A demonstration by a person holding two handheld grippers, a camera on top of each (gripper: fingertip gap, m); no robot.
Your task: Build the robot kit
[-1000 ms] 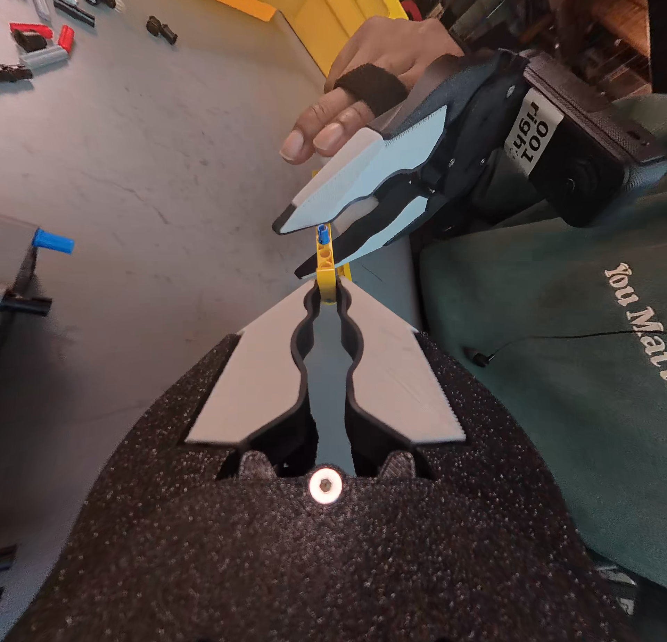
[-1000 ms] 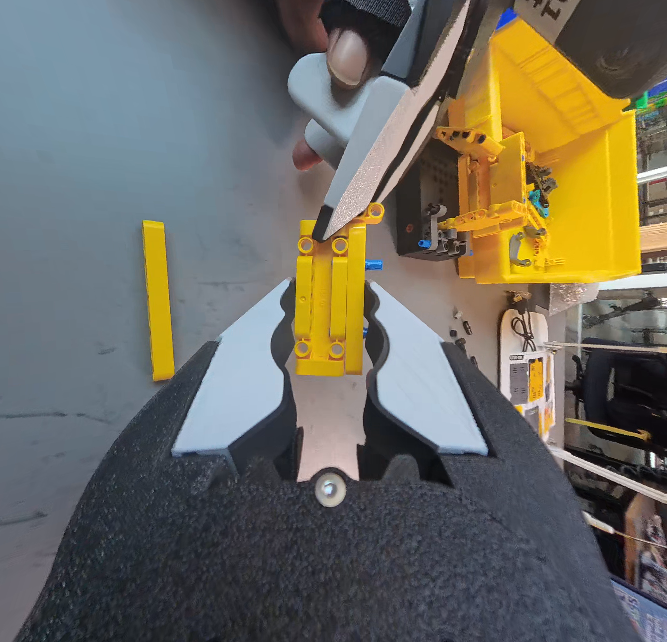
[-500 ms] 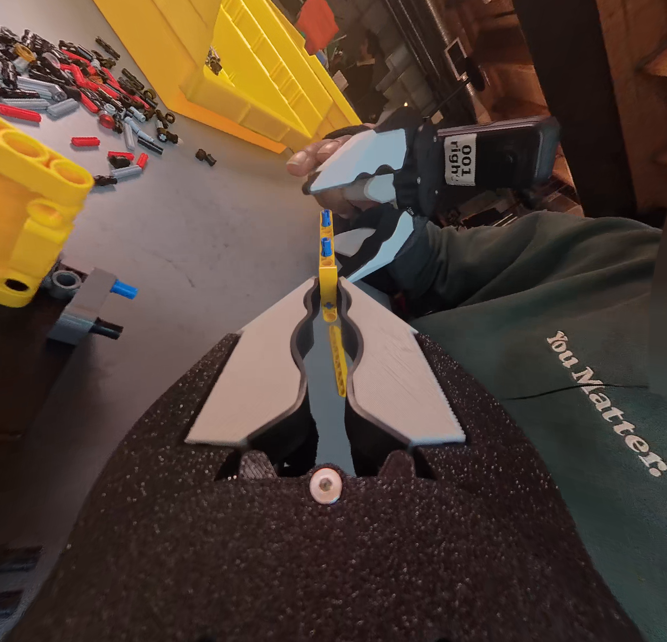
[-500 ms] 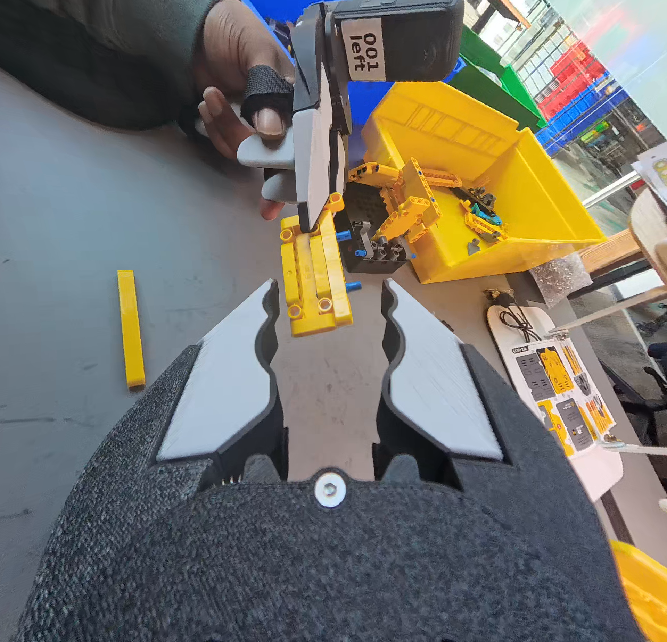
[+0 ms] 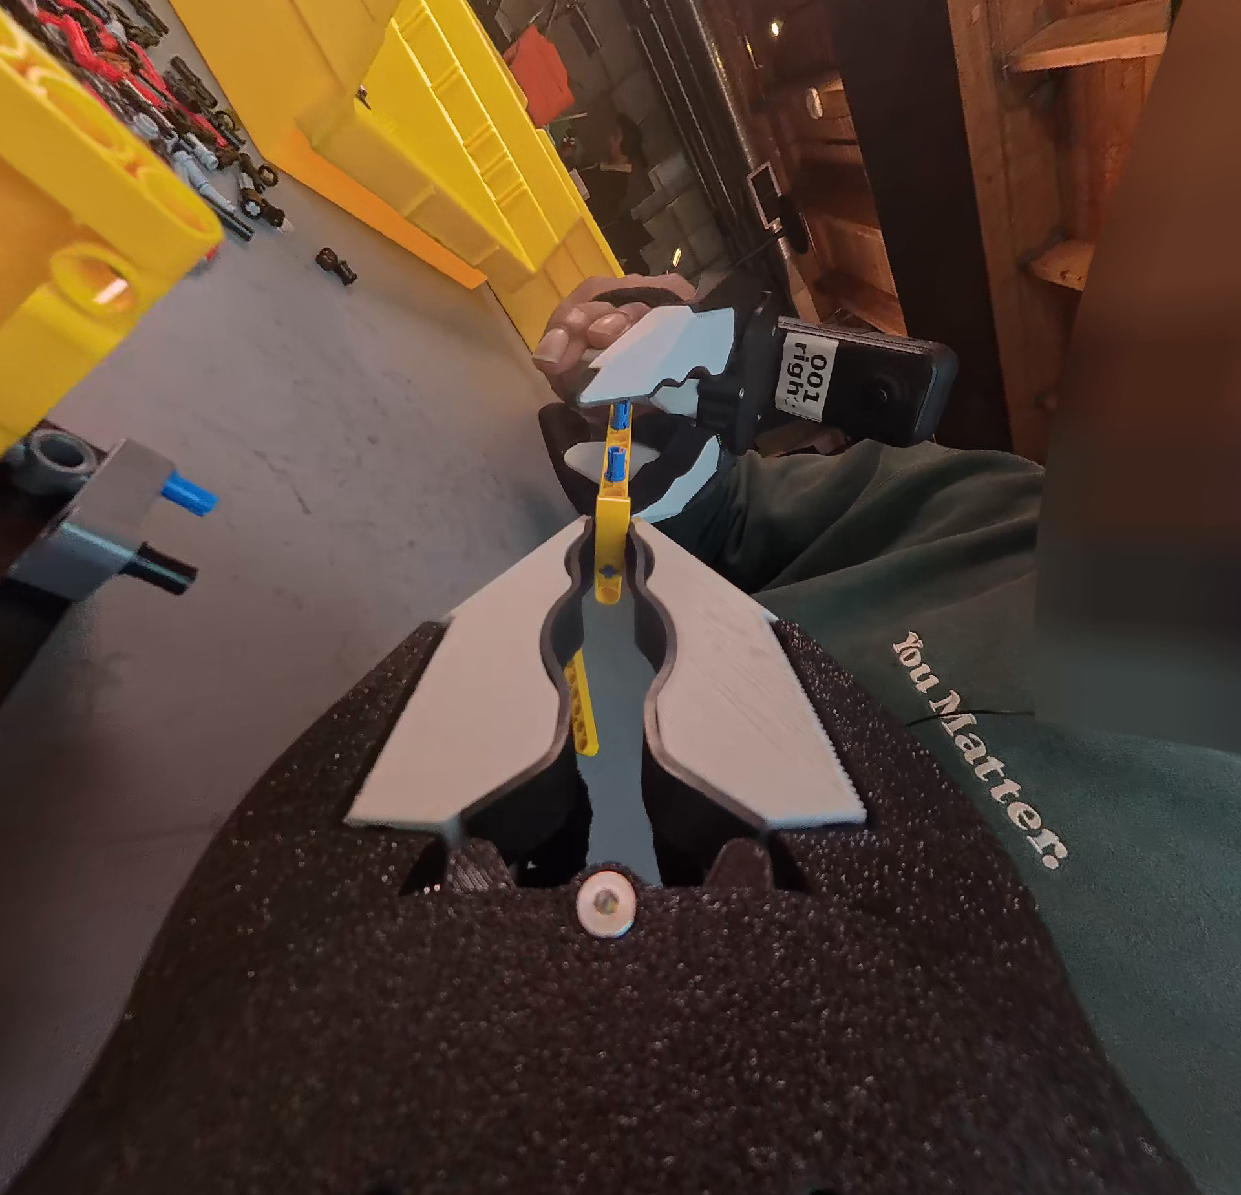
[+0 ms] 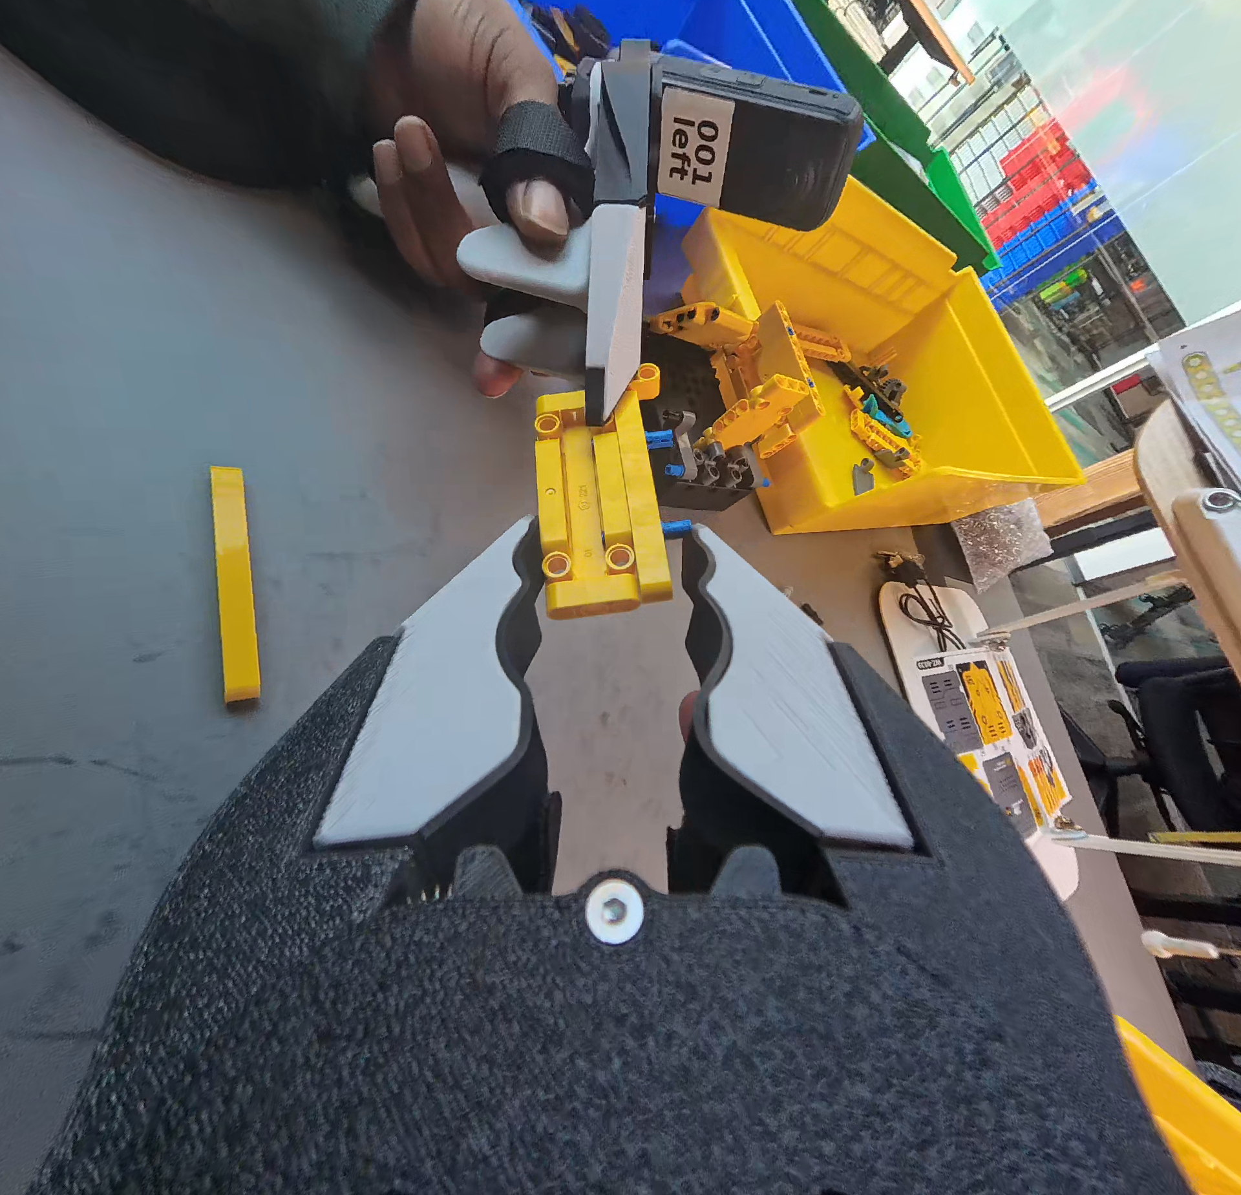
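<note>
Left gripper point(image 5: 610, 533): my fingers are clamped on the top edge of the yellow panel assembly point(image 6: 600, 515), mid-frame, lifted off the grey table point(image 6: 201, 290).
Right gripper point(image 6: 608, 552): my fingers stand apart, straddling the panel's lower end; whether they touch it, I cannot tell.
Blue pins point(image 6: 675, 527): they stick out of the panel's right side.
Yellow beam point(image 6: 235, 585): it lies alone at left, well apart.
Yellow bin point(image 6: 940, 384): upper right, just behind a partly built model point(image 6: 739, 417).

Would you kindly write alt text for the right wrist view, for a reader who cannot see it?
The left gripper, held in a hand, is shut on a yellow panel assembly hanging between the open fingers of the right gripper. A loose yellow beam lies on the grey table; a yellow bin stands behind.
</note>
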